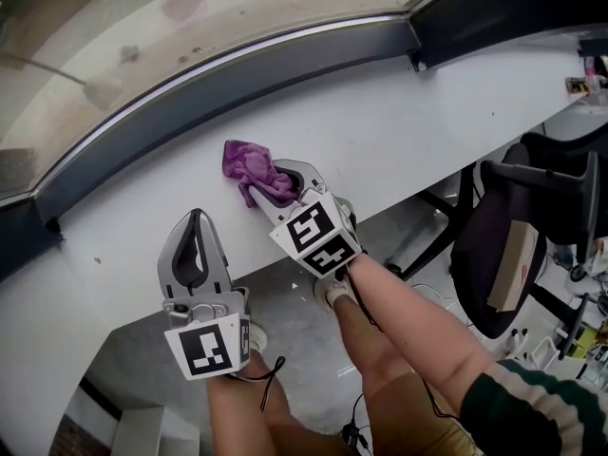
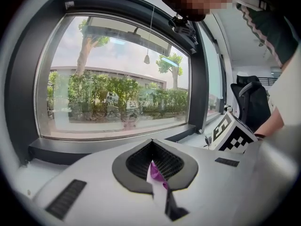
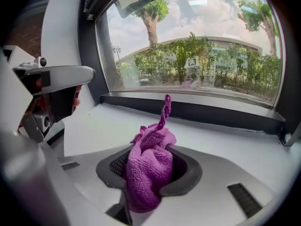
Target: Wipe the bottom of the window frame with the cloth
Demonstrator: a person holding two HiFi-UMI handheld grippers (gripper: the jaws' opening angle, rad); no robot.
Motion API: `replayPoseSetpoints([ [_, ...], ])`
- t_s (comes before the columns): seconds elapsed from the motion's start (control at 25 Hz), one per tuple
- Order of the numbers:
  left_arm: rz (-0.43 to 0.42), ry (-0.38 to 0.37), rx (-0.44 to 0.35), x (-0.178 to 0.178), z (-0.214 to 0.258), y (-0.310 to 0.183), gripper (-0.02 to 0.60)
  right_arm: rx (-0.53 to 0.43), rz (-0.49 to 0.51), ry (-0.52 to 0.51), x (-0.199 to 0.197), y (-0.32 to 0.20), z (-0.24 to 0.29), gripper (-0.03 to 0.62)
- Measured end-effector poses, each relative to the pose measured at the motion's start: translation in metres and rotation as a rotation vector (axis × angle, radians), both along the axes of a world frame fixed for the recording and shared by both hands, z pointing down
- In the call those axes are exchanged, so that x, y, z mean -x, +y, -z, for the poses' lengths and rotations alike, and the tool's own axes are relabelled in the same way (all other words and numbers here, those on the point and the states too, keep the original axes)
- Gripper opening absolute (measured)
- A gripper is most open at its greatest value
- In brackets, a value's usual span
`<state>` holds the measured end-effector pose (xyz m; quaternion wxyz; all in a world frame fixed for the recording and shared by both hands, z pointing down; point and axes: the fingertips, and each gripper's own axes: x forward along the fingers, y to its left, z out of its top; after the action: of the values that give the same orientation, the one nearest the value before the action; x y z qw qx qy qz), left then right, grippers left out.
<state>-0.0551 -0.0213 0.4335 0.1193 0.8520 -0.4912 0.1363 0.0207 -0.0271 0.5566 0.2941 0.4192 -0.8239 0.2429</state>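
Observation:
A purple cloth (image 1: 249, 167) lies bunched on the white sill (image 1: 408, 131), just below the dark bottom rail of the window frame (image 1: 237, 76). My right gripper (image 1: 281, 188) is shut on the cloth's near end. In the right gripper view the cloth (image 3: 149, 157) fills the jaws of that gripper (image 3: 149, 173), with a twisted tail sticking up toward the frame rail (image 3: 202, 111). My left gripper (image 1: 197, 222) hovers over the sill's front edge, left of the cloth and apart from it, jaws shut (image 2: 155, 163). A purple sliver shows in their slit; I cannot tell what it is.
A black office chair (image 1: 532, 236) stands to the right, beside the sill's front edge. The person's bare legs (image 1: 380, 321) and shoes are under the grippers on the grey floor. A dark frame post (image 1: 494, 8) meets the sill at upper right.

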Motion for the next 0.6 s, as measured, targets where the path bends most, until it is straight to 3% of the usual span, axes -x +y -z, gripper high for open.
replayPoseSetpoints([
  [0.6, -0.116, 0.024, 0.003, -0.107, 0.005, -0.003, 0.006, 0.007, -0.115, 0.02, -0.109, 0.006, -0.002, 0.149],
])
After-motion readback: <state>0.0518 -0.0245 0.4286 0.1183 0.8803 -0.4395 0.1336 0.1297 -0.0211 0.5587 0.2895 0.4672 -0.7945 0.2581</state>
